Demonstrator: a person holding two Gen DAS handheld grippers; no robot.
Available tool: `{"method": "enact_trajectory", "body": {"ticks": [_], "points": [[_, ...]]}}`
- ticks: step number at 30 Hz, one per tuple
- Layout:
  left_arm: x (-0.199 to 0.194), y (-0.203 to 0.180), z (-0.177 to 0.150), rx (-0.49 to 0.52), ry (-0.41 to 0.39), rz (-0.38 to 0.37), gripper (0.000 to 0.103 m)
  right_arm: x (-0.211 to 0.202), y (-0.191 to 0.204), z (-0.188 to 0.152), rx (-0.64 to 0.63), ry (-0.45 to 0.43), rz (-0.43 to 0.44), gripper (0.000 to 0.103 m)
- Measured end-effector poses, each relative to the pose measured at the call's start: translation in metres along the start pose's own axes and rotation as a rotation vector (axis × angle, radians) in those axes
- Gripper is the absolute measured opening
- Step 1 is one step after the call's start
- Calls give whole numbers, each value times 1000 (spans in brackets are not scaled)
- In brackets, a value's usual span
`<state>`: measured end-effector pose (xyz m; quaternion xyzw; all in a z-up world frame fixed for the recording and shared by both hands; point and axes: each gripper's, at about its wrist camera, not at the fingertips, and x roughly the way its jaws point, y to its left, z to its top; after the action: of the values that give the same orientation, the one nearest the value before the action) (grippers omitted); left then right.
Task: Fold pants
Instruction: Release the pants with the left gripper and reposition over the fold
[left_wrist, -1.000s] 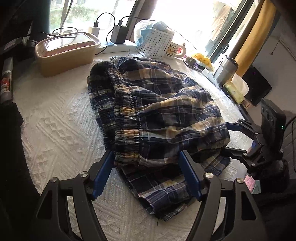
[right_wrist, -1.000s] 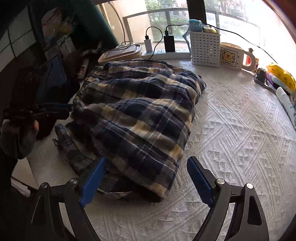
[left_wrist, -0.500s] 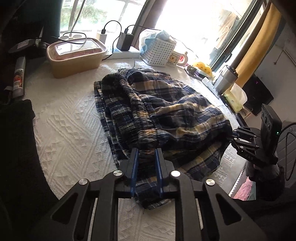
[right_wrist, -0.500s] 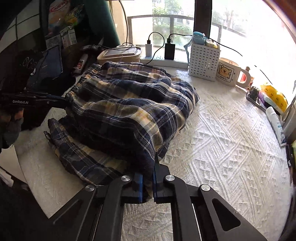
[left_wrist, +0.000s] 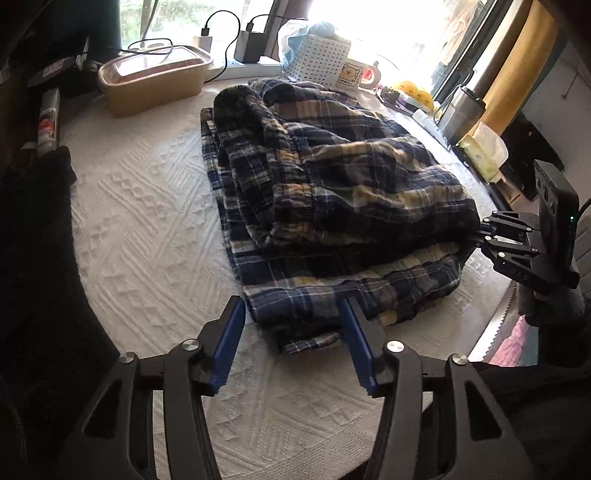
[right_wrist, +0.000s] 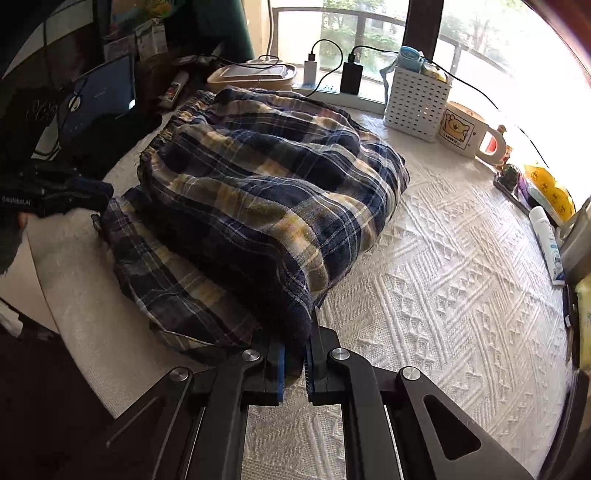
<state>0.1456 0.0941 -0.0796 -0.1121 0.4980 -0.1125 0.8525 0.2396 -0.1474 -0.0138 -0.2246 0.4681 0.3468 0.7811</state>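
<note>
The plaid pants (left_wrist: 332, 192) sit bunched in a soft, rumpled heap mid-frame, thin navy-and-cream checked cotton with a gathered elastic waistband, lying on a white surface (left_wrist: 147, 221) covered in a bumpy woven diamond pattern. Right tongs (right_wrist: 294, 363) at the bottom of their view are clamped on a fold of the fabric. Left tongs (left_wrist: 291, 339) are opening, blue pads apart, the lower hem lying between them but not pinched. Upper part of the frame: a perforated white plastic basket (right_wrist: 417, 103), a ceramic bear mug (right_wrist: 461, 129), and a tan lidded box (left_wrist: 155, 81).
</note>
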Motion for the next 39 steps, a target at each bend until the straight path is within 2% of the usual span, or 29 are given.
{"method": "enact_trajectory", "body": {"ticks": [3, 4, 5, 7, 9, 12, 16, 25, 27, 29, 32, 34, 37, 39], "points": [[-2, 2, 2, -26, -25, -5, 54, -13, -4, -2, 13, -28, -7, 23], [-4, 5, 3, -50, -39, -11, 54, -16, -6, -2, 16, -35, -14, 37], [-4, 9, 5, -75, -47, -19, 54, -19, -7, -2, 24, -43, -17, 56], [-1, 16, 8, -126, -50, -32, 54, -27, -11, -2, 53, -74, -14, 75], [4, 18, 9, -140, -36, -45, 54, -32, -14, -1, 90, -97, 13, 75], [7, 10, 11, -103, -28, -31, 54, -35, -20, 3, 153, -134, 38, 75], [0, 2, 27, -47, -95, -4, 54, -32, -24, 9, 207, -171, 66, 75], [0, 20, 62, -99, -158, 14, 54, -21, -39, 16, 307, -188, 118, 75], [5, 24, 70, -111, -156, 44, 54, -19, -45, 17, 320, -188, 120, 75], [10, 24, 75, -98, -151, 113, 54, -15, -50, 18, 332, -188, 114, 75], [14, 16, 81, -58, -149, 121, 54, -12, -55, 25, 333, -194, 110, 76], [21, 8, 82, -18, -126, 120, 54, -9, -53, 32, 306, -196, 77, 77], [42, 4, 78, 19, -27, 170, 54, 1, -46, 40, 244, -181, 56, 82], [52, 7, 70, 12, 19, 166, 55, 16, -38, 40, 207, -119, 44, 83]]}}
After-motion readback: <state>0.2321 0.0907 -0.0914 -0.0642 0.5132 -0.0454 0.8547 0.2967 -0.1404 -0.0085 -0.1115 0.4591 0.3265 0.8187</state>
